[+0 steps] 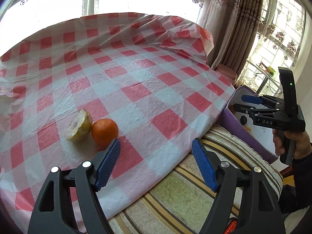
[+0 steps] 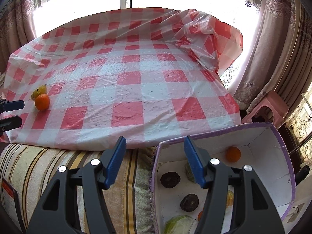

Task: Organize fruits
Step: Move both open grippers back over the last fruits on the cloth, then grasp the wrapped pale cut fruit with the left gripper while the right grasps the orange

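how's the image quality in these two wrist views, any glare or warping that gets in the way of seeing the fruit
Left wrist view: the window is blown out white, fisheye bends the checked tablecloth, yet the orange and the cut yellow fruit read sharp. Right wrist view: the same backlight, sheen on the cloth centre, the box clear, though the right gripper hides some of its fruit.

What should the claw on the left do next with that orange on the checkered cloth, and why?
Probably ease the left claw forward and a little left so its open jaws go around the orange. It holds nothing, the orange sits just past its left finger, touching the yellowish fruit piece, and other fruit already lies in the purple-edged box.
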{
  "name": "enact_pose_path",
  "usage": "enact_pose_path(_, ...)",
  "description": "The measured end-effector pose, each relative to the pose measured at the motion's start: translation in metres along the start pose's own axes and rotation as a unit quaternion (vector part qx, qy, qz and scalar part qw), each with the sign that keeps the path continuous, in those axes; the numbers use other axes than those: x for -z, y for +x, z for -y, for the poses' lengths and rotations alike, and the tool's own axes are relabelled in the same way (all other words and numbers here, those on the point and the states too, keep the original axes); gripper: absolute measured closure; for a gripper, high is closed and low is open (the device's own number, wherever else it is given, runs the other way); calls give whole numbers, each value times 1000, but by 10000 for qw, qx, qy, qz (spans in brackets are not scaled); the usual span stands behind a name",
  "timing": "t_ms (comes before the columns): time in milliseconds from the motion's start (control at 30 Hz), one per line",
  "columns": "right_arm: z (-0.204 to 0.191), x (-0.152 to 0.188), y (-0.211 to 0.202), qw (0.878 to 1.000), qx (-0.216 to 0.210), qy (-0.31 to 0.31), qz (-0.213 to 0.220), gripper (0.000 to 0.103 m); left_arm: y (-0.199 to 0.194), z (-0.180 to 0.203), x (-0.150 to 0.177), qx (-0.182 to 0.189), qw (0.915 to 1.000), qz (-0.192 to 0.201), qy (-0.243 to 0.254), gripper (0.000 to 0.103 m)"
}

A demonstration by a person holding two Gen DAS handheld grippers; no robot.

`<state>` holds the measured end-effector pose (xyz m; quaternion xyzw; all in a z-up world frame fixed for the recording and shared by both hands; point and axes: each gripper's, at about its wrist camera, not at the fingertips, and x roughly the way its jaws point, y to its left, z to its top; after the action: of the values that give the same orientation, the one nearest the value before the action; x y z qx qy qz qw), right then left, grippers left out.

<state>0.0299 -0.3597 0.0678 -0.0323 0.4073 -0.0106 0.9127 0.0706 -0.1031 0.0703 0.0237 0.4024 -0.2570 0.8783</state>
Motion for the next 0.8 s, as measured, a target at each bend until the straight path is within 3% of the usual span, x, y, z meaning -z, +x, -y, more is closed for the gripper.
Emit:
enact_pose_path(433, -62, -19, 23, 9977, -530, -430, -16, 40, -20, -85, 35, -292, 9909, 160, -1307, 30)
enact_pose_path(667, -109, -34, 31, 9925, -929, -790, 32, 33, -7, -104, 24, -111, 9866, 124, -1625, 30)
enact_pose_path(733, -126, -39, 32, 9897, -1076, -939, 58, 32, 0, -110, 17, -134, 9844, 108, -1752, 23)
enact_pose_path(800, -143, -43, 35, 9861, -1258, -1080, 70, 32, 7, -115, 10, -81, 9831, 76, -1827, 23)
